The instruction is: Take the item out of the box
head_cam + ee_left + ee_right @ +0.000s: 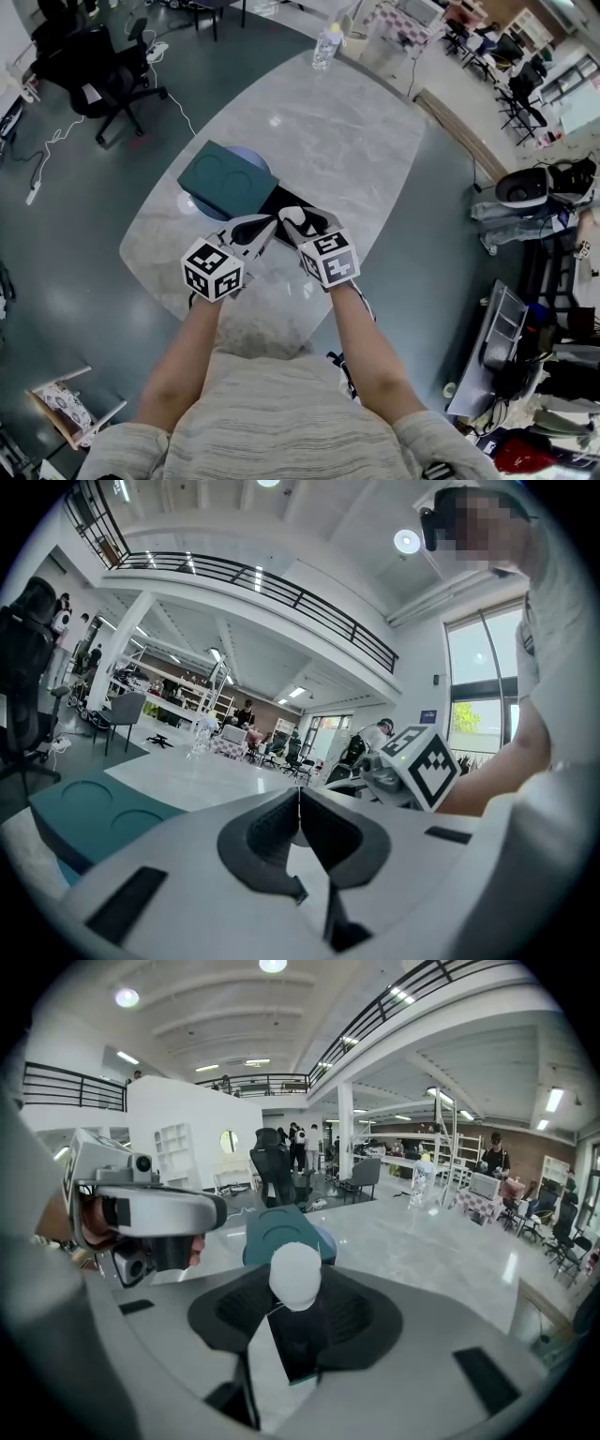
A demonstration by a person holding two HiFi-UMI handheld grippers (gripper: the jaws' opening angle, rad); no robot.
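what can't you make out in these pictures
- white item: in the right gripper view its lower part is hidden between the pads of the right gripper, so what it is cannot be told.
- teal box: in the head view its near end is covered by the grippers, and its inside is not visible.
- bottle: in the head view it is too small to read a label.

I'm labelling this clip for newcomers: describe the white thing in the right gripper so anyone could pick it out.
Over the grey marble table, beside the teal box, the right gripper clamps a white item. Its smooth, rounded, egg-like top sets it apart from the flat teal box and the grey jaws.
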